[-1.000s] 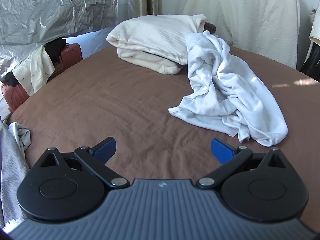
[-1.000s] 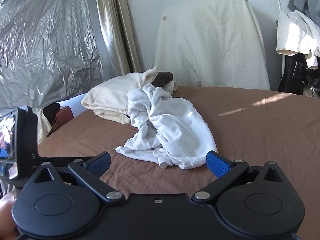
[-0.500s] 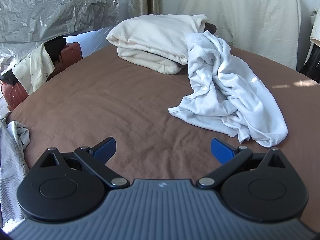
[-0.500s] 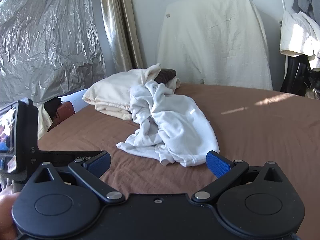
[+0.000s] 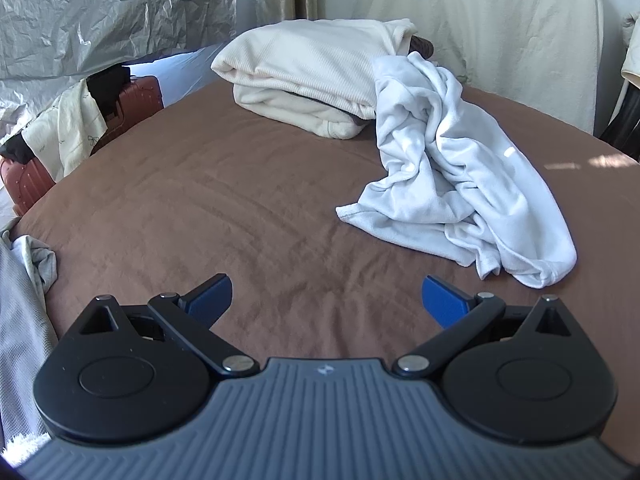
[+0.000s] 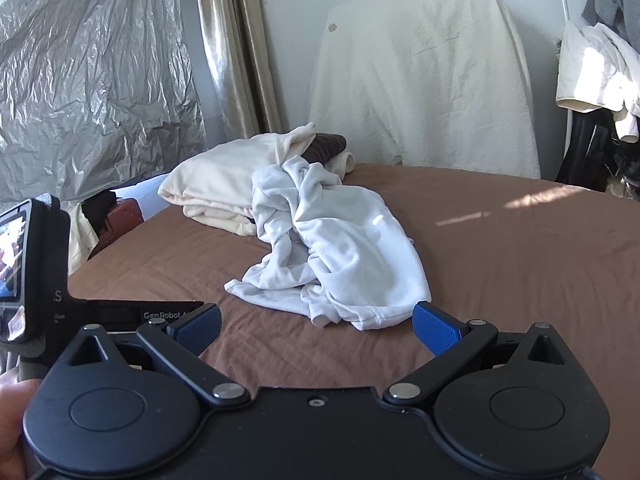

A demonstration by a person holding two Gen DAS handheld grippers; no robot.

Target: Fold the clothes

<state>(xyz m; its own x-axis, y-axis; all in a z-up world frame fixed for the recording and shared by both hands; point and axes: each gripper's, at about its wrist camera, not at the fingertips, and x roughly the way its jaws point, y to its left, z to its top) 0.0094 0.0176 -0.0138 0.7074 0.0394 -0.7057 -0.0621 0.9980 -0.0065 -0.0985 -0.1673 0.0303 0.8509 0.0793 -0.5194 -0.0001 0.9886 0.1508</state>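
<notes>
A crumpled white garment [image 5: 452,172] lies on the brown bed cover [image 5: 240,200], leaning against a stack of folded cream clothes [image 5: 312,68]. My left gripper [image 5: 326,300] is open and empty, low over the cover, with the garment ahead to its right. In the right wrist view the white garment [image 6: 340,256] lies just beyond my right gripper [image 6: 316,326], which is open and empty. The cream stack [image 6: 224,184] sits behind it, with a dark brown item [image 6: 326,146] tucked in.
A reddish-brown suitcase [image 5: 132,100] with cloth draped on it stands off the bed's left edge. Silver foil sheeting [image 5: 100,12] covers the left wall. A cream-draped chair [image 6: 424,80] stands behind the bed. Clothes [image 6: 596,68] hang at right. The left gripper's body [image 6: 36,280] shows at left.
Both grippers have edged slightly forward toward the white garment. The clothes have not moved and both grippers stay open.
</notes>
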